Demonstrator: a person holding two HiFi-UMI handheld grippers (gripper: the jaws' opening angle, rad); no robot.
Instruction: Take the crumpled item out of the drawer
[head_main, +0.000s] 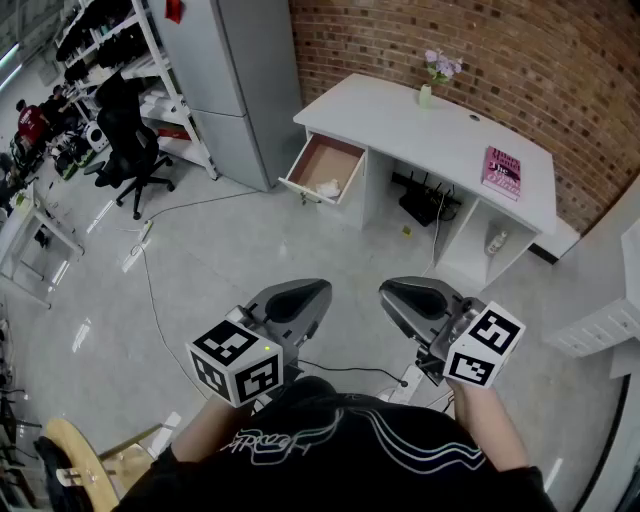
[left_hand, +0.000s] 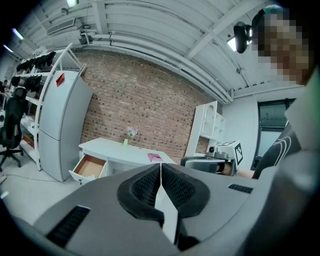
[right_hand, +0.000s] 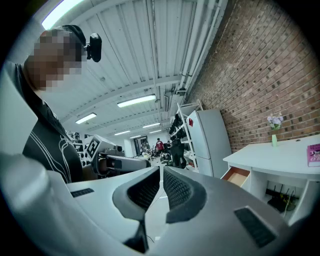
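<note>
The white desk's drawer (head_main: 325, 167) stands pulled open, with a crumpled white item (head_main: 327, 187) lying at its front end. Both grippers hang close to my chest, a long way short of the desk. My left gripper (head_main: 316, 291) has its jaws pressed together with nothing between them (left_hand: 160, 166). My right gripper (head_main: 394, 292) also shows its jaws meeting at the tips, empty (right_hand: 161, 170). The open drawer (left_hand: 90, 167) shows small and far off in the left gripper view, and the right gripper view also catches the drawer (right_hand: 237, 176).
On the desk (head_main: 420, 125) lie a pink book (head_main: 501, 171) and a small vase of flowers (head_main: 437, 76). A tall grey cabinet (head_main: 235, 80) stands left of the drawer, with a black office chair (head_main: 130, 150) further left. A cable (head_main: 150, 290) trails over the floor.
</note>
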